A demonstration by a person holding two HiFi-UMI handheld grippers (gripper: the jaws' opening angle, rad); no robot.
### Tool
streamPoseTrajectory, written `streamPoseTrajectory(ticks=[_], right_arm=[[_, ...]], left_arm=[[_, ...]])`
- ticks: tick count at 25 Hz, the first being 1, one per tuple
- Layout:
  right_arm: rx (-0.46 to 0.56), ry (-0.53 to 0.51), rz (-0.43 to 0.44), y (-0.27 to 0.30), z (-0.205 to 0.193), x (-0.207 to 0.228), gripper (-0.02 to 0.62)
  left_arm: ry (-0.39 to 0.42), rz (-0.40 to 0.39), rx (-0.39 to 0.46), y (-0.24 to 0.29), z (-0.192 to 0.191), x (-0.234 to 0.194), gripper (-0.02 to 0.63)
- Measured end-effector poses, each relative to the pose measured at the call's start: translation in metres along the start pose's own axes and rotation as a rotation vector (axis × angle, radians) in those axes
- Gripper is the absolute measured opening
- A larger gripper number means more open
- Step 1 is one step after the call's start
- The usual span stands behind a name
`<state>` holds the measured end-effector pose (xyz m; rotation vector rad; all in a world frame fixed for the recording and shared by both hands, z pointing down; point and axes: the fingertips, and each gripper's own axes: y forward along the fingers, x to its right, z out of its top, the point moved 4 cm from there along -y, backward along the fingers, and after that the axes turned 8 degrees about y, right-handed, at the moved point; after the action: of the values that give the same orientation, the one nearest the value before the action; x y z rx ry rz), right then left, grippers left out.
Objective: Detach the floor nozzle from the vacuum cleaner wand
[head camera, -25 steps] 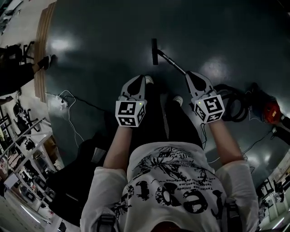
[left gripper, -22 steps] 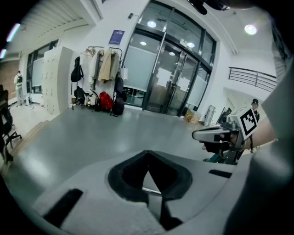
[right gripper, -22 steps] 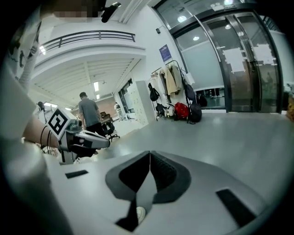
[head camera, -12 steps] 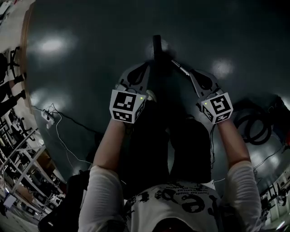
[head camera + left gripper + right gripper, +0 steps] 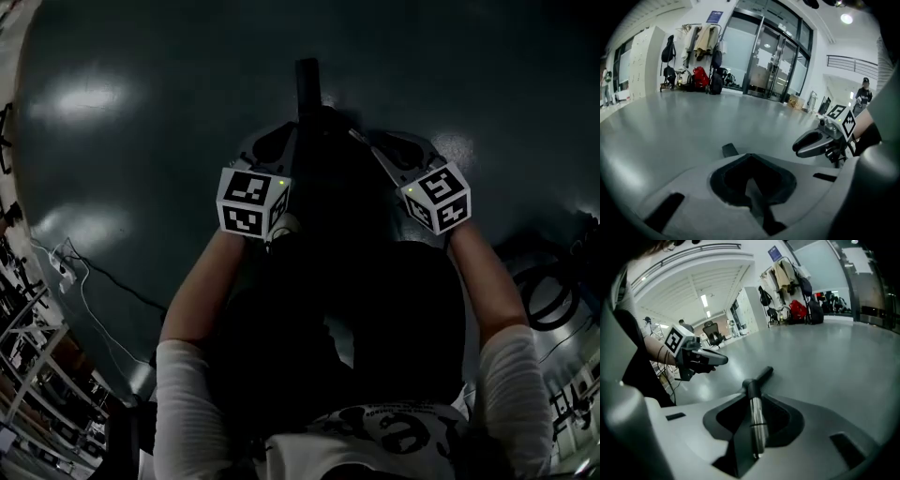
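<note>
Floor nozzle (image 5: 307, 81): flat on the glossy dark floor (image 5: 141, 150), straight ahead, seen as a short dark bar beyond both grippers. Still joined to the wand (image 5: 360, 138), a metal tube slanting back from the nozzle toward the right.

Right gripper (image 5: 375, 145): low over the floor, pointed down along the wand. Jaws slightly apart, having just been opening; wand lined up in the narrow gap in the right gripper view, no pad seen pressing on it.

Left gripper (image 5: 286, 141): just left of the nozzle's neck, near it but apart. Jaws together, nothing between them, only bare floor and one dark end of the nozzle ahead in the left gripper view.

Further out: a thin white cable (image 5: 86, 281) trailing over the floor at the left, a dark coiled hose (image 5: 548, 292) at the right. In the far background, coats and bags on a rack (image 5: 701, 40) beside glass doors (image 5: 773, 61).
</note>
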<state>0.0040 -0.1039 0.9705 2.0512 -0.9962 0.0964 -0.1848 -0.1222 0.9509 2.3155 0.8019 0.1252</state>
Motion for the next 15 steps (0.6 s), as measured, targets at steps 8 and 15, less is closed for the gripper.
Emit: streamPoseTrajectory(ticks=[8,15], right_arm=[[-0.229,-0.115,0.008,0.052,-0.063,0.009,0.181],[-0.323,-0.279,-0.035,0.086,-0.075,0.015,0.179]], left_arm=[[-0.079,-0.039,-0.053,0.018,-0.072,0.027,0.003],[-0.147,-0.055,-0.084,0.021,-0.088,0.032,0.005]])
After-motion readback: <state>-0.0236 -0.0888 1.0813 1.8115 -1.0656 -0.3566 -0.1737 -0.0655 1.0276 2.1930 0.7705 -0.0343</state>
